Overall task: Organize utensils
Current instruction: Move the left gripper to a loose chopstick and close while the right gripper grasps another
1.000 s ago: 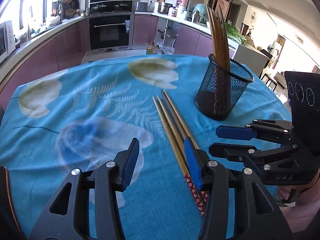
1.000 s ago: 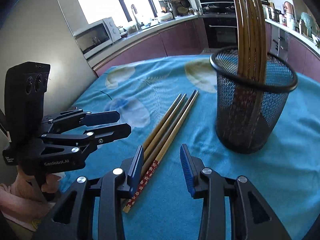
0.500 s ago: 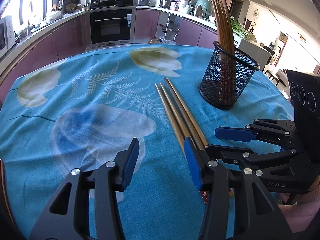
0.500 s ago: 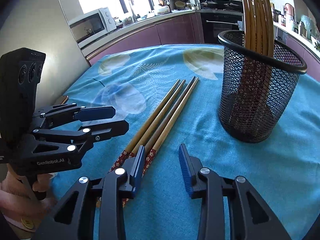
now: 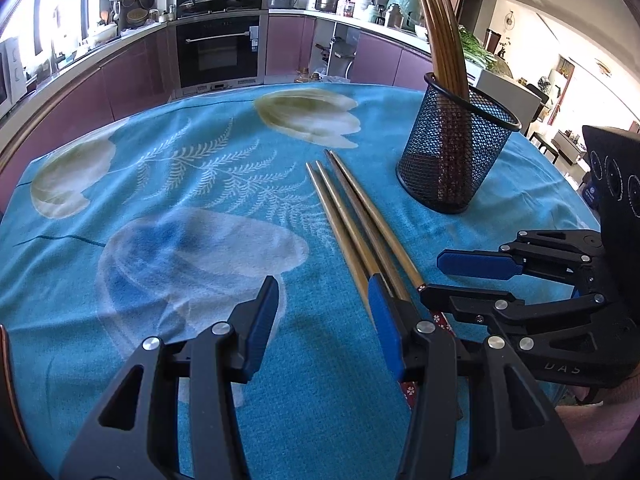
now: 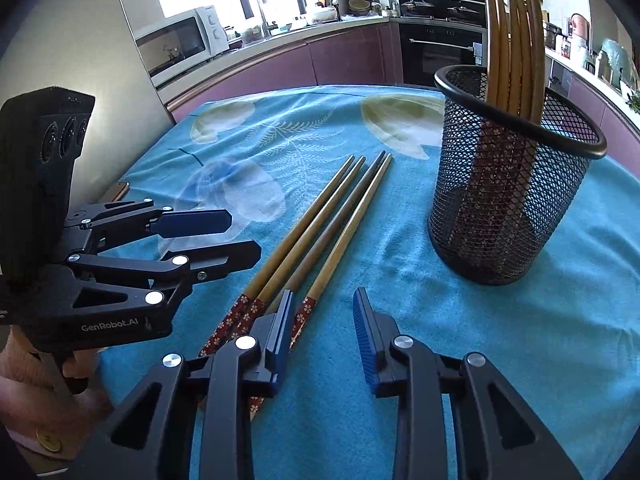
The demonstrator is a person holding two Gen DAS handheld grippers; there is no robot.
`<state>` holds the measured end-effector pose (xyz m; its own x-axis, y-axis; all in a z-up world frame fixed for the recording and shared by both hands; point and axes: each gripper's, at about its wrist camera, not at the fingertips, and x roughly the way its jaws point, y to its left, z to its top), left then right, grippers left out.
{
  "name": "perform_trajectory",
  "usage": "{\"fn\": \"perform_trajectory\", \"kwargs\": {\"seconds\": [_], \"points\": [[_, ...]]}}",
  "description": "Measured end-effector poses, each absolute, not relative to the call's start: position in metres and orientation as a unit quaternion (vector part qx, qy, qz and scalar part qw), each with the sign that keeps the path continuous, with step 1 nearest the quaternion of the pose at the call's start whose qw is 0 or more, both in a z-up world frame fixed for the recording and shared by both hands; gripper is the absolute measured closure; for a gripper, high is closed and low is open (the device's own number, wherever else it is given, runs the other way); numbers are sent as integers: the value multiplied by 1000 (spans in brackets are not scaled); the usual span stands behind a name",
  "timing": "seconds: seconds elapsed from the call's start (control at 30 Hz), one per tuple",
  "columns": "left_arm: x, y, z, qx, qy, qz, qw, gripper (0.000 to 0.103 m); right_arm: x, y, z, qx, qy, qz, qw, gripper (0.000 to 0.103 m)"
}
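Both grippers lower than before, jaws apart, chopsticks [image 6: 320,236] unmoved

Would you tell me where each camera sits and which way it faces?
Left wrist: on the left gripper, looking across the table at the loose chopsticks and mesh holder; right gripper at right.
Right wrist: on the right gripper, facing the same chopsticks, left gripper and the person's hand at left.
Shared: chopsticks, holder, blue tablecloth, kitchen oven.
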<state>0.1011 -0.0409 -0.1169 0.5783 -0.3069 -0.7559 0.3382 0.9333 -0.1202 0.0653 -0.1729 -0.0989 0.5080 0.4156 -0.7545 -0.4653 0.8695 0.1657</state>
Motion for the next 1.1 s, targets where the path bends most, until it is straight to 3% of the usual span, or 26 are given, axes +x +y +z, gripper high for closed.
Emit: {"fn": "perform_trajectory", "kwargs": {"seconds": [0.23, 0.33, 0.77, 0.9, 1.1], "points": [[103, -49, -118, 34, 422, -191, 886, 57, 66, -177, -99, -33, 430, 244, 869, 76], [106, -52, -121, 42, 427, -192, 883, 63, 66, -183, -99, -29, 431, 238, 870, 76], [124, -58, -125, 49, 442, -186, 876, 70, 82, -182, -100, -29, 425, 226, 876, 77], [133, -59, -126, 46, 446, -185, 875, 72, 94, -176, -100, -36, 420, 221, 879, 80], [145, -59, -126, 44, 449, -175, 875, 83, 108, -172, -100, -31, 419, 214, 882, 89]]}}
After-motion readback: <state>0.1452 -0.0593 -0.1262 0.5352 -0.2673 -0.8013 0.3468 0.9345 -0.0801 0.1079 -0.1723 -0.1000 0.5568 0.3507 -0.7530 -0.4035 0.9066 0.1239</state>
